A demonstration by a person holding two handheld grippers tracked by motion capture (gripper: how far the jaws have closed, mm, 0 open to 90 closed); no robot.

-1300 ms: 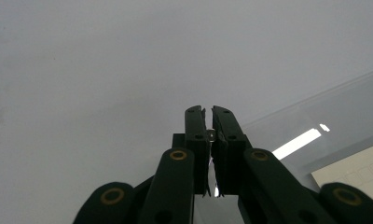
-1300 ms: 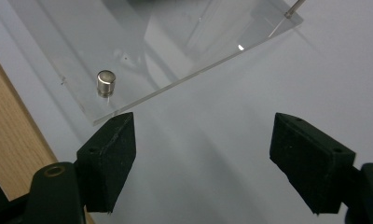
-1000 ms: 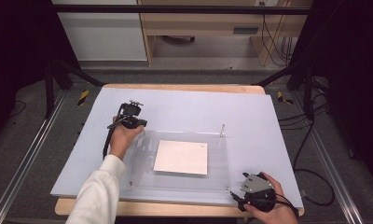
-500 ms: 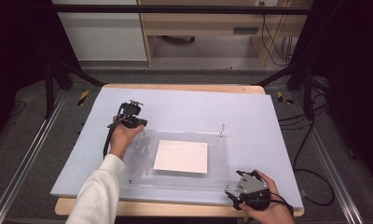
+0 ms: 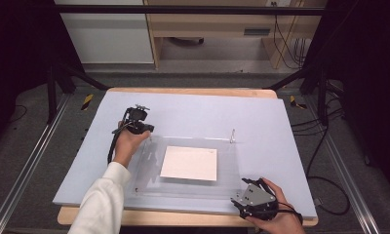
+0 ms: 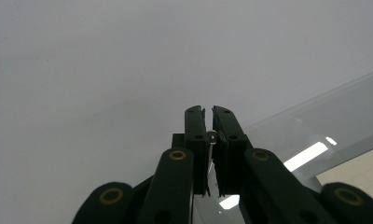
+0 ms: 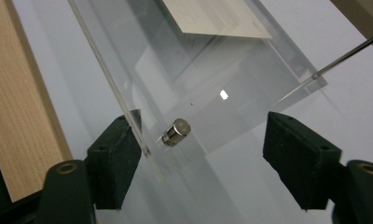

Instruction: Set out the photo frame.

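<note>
— Pale blue matting covers the counter (image 5: pixel 193 109); how many things lie on it?

— One clear acrylic panel (image 5: pixel 224 173), centre, with one white sheet (image 5: pixel 189 163) inside.

— And the two grippers?

— The left gripper (image 5: pixel 143 130), at the panel's ten o'clock corner, has its fingers clamped on a small metal stud (image 6: pixel 212 137). The right gripper (image 5: pixel 239 204), at five o'clock, has been narrowing its fingers; they stand apart around another stud (image 7: pixel 176 132), untouched.

One clear acrylic panel (image 5: pixel 185 165), one white paper sheet (image 5: pixel 189 163), two metal standoffs (image 7: pixel 176 132), and two grippers (image 5: pixel 254 199).
</note>
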